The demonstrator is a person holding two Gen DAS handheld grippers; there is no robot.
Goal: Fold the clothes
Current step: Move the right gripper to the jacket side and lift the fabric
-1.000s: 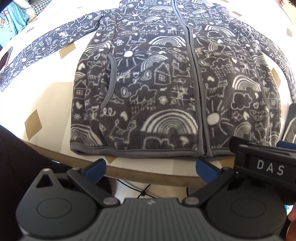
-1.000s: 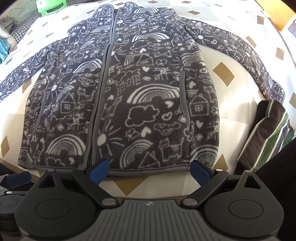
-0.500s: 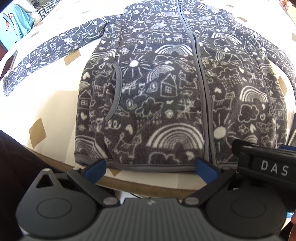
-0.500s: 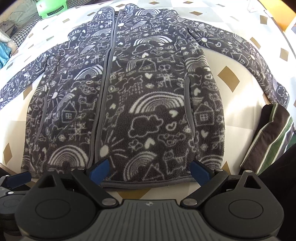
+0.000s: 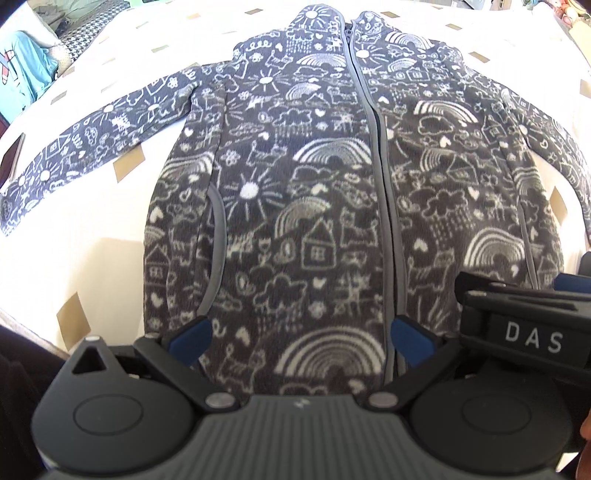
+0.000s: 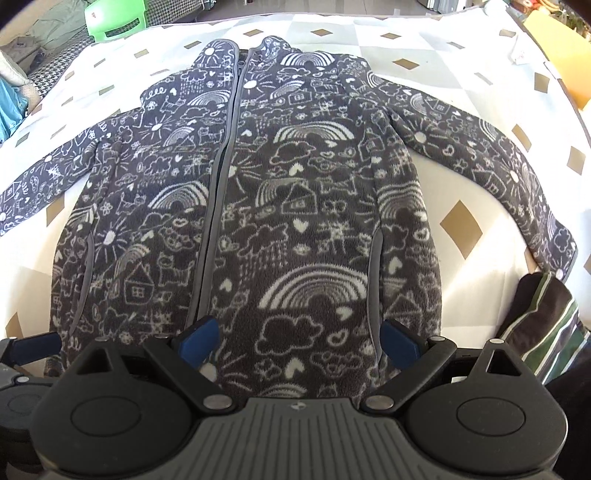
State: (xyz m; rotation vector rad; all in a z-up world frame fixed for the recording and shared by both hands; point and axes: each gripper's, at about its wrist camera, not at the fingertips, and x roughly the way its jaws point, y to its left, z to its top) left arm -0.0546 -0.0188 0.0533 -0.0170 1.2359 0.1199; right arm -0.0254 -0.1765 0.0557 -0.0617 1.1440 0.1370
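Note:
A dark grey fleece jacket (image 5: 314, 206) (image 6: 280, 206) with white doodle prints lies flat, zipped, front up, both sleeves spread out. My left gripper (image 5: 301, 338) is open, hovering over the jacket's lower left half near the hem, with nothing between its blue-tipped fingers. My right gripper (image 6: 299, 338) is also open, over the lower right half near the hem, empty. The right gripper's body shows at the right edge of the left wrist view. The hem itself is hidden behind both grippers.
The jacket rests on a white cloth with gold diamonds (image 6: 461, 225) (image 5: 92, 258). A folded dark garment with green and white stripes (image 6: 543, 328) lies at the right. A green stool (image 6: 110, 26) and blue fabric (image 5: 26, 74) are beyond the far left.
Both grippers have moved forward from the table's near edge to over the jacket's lower part; the hem and table edge have dropped out of sight. Both stay open.

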